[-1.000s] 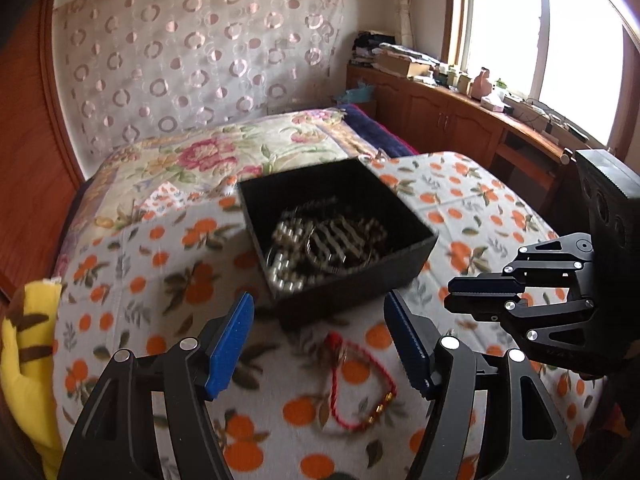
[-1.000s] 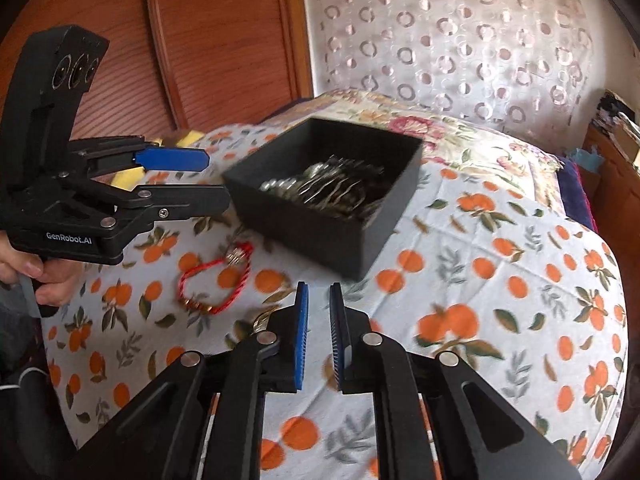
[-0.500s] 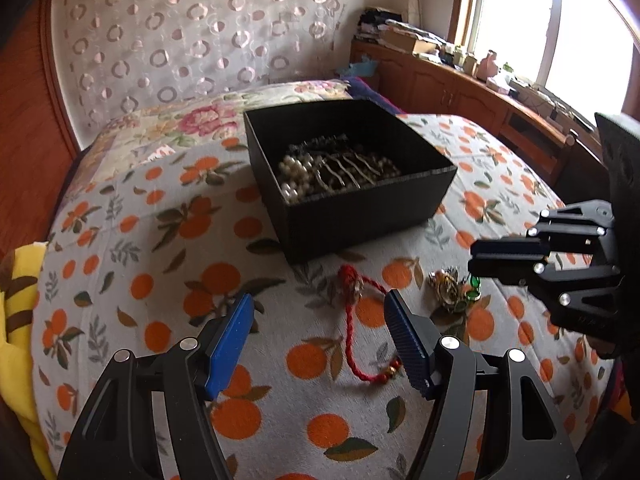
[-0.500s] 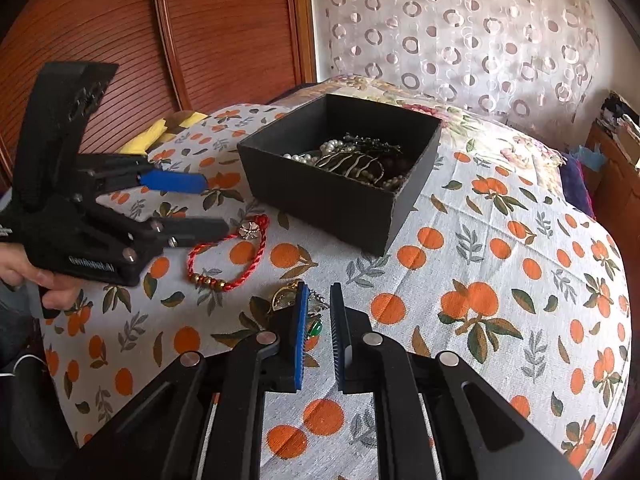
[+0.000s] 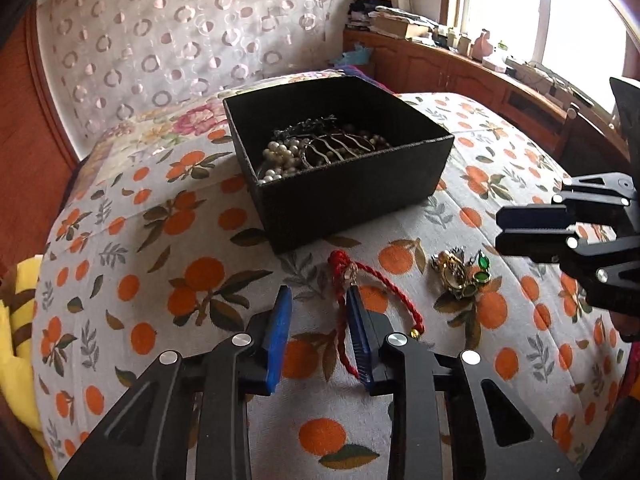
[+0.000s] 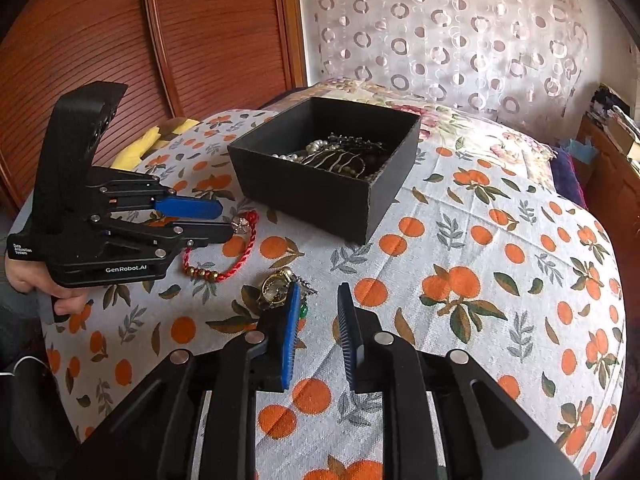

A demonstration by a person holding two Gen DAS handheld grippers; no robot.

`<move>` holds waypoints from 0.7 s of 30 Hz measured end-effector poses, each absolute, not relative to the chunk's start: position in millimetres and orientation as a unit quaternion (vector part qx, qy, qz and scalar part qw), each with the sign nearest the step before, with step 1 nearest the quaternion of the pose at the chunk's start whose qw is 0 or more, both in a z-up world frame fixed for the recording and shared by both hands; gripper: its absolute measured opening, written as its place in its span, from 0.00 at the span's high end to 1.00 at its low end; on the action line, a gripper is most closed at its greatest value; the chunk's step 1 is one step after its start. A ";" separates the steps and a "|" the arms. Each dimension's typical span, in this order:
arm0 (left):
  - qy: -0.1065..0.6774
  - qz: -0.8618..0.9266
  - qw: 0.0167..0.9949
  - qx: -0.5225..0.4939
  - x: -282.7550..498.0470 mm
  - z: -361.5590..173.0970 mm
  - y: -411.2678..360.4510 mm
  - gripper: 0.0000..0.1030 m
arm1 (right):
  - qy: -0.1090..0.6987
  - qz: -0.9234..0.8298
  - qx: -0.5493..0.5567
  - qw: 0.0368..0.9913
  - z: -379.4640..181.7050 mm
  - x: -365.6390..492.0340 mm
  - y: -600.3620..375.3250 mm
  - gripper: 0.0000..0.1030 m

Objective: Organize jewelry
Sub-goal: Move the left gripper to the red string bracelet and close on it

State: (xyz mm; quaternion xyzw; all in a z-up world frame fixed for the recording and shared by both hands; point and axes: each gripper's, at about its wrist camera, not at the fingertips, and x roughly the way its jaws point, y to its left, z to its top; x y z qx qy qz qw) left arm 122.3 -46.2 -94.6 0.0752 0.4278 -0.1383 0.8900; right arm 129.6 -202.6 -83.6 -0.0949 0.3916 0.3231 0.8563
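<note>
A black open box holding pearls and other jewelry sits on the orange-print cloth. In front of it lie a red cord bracelet with gold beads and a gold and green jewelry cluster. My left gripper is open, low over the bracelet's left side, its right finger next to the cord. My right gripper is open a little, just right of the gold cluster.
The cloth covers a bed that drops away at the edges. A yellow plush lies at the left edge. A wooden wardrobe stands behind, and a cluttered wooden counter runs under the window.
My left gripper's jaws have narrowed and moved down onto the red bracelet. My right gripper has opened from shut and moved closer to the gold cluster.
</note>
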 end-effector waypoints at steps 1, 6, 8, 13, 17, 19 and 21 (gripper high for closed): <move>0.428 -0.138 0.890 0.077 120.0 -94.5 -46.2 0.75 | 0.391 0.323 -0.094 0.857 -83.2 128.5 -203.3 0.79; 0.425 -0.146 0.890 0.080 113.0 -95.0 -46.2 0.94 | 0.390 0.322 -0.093 0.857 -83.7 124.0 -203.9 0.79; 0.422 -0.146 0.890 0.086 111.2 -94.9 -49.0 0.97 | 0.388 0.322 -0.094 0.858 -82.7 121.1 -203.8 0.79; 0.414 -0.143 0.896 0.071 110.7 -91.6 -46.3 0.98 | 0.389 0.319 -0.092 0.859 -82.4 118.3 -205.2 0.79; 0.387 -0.138 0.910 0.056 109.1 -71.7 -42.0 0.98 | 0.391 0.315 -0.093 0.860 -85.1 117.4 -205.3 0.79; 0.374 -0.141 0.915 0.050 107.4 -61.4 -40.9 0.98 | 0.392 0.313 -0.093 0.860 -86.0 117.1 -204.8 0.79; 0.360 -0.144 0.921 0.045 105.7 -50.2 -41.5 0.98 | 0.394 0.313 -0.092 0.859 -87.0 117.3 -204.0 0.79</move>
